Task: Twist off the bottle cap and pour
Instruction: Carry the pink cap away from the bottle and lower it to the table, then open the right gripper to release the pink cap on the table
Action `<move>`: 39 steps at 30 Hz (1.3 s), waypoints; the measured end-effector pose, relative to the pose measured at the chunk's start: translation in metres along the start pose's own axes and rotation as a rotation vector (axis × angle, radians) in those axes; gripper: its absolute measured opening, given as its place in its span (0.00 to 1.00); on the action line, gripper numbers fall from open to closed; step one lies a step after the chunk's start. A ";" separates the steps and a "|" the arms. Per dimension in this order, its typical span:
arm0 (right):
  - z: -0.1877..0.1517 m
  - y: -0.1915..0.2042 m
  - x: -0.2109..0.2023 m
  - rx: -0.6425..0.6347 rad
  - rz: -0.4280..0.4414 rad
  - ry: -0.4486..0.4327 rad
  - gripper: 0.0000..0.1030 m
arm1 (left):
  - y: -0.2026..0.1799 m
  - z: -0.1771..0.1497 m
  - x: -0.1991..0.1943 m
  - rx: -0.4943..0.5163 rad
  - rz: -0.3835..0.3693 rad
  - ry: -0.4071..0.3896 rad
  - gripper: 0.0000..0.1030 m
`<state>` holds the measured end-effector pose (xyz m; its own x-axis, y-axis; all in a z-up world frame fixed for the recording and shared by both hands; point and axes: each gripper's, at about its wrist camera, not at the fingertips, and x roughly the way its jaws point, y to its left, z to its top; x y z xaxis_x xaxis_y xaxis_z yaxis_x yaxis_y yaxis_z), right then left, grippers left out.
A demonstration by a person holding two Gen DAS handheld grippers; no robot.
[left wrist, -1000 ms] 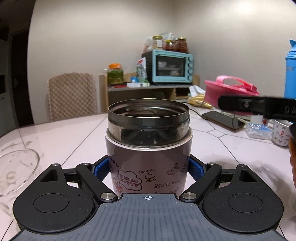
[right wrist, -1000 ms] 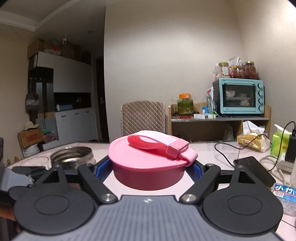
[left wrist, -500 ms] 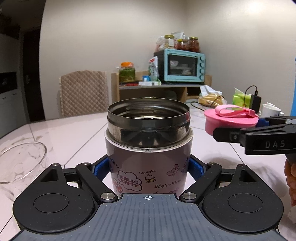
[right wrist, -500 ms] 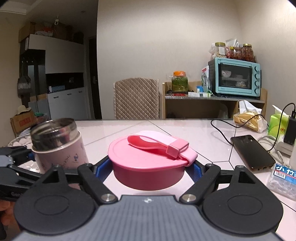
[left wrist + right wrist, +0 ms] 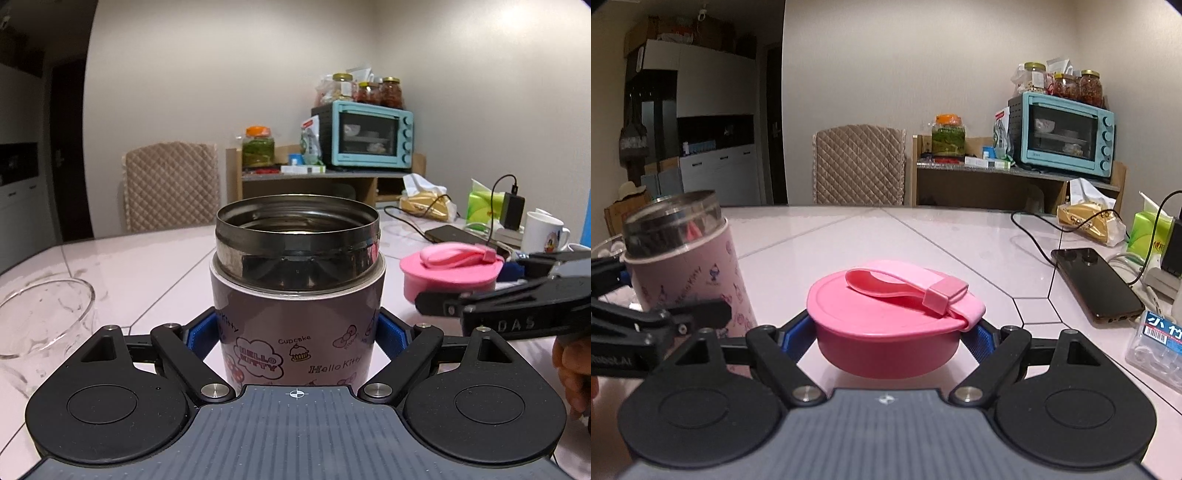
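1. Bottle (image 5: 297,295): pink Hello Kitty food flask with a bare steel threaded neck, open at the top, upright, clamped at its lower body between the blue pads of the left gripper (image 5: 297,334). The right wrist view shows it from the side at far left (image 5: 683,258), with the left gripper's black linkage in front of it.
2. Cap (image 5: 894,314): pink screw lid with a folded carry strap, off the bottle, clamped at its sides by the right gripper (image 5: 892,336). Whether its underside touches the bench cannot be told. The left wrist view places it to the right of the bottle (image 5: 450,269), apart from it.
3. Right gripper, from the left wrist view (image 5: 513,310): black arm marked "DAS", with part of the person's hand (image 5: 570,369) at the right edge.
4. Glass bowl (image 5: 40,317): clear, on the bench to the left of the bottle. Plain only in the left wrist view; the right wrist view shows just a sliver behind the bottle.
5. Bench (image 5: 923,236): pale tiled top with dark seams.
6. Phone (image 5: 1095,280): dark, lying flat with a cable running to it, right of the cap; clearest in the right wrist view.
7. White mug (image 5: 545,234): seen only in the left wrist view.
8. Toaster oven (image 5: 1067,136): teal, on a wooden shelf behind the bench, jars on top; in both views.
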<state>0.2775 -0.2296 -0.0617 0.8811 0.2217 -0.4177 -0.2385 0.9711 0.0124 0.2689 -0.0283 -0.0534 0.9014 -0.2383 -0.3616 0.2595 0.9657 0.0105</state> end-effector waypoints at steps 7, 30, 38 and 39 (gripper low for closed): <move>-0.002 0.001 0.004 -0.011 -0.002 0.037 0.82 | -0.003 0.000 0.001 -0.008 0.014 0.000 0.87; -0.001 -0.003 0.020 -0.027 0.004 0.140 0.83 | -0.006 -0.001 0.000 -0.007 0.025 -0.005 0.88; -0.004 -0.004 0.021 -0.028 0.003 0.155 0.83 | -0.007 -0.001 0.000 -0.005 0.026 -0.005 0.88; -0.004 -0.004 0.022 -0.028 0.003 0.158 0.83 | -0.008 -0.001 0.000 -0.004 0.026 -0.005 0.88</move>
<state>0.2960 -0.2290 -0.0740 0.8056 0.2062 -0.5554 -0.2546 0.9670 -0.0103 0.2666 -0.0357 -0.0540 0.9094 -0.2134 -0.3569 0.2345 0.9720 0.0165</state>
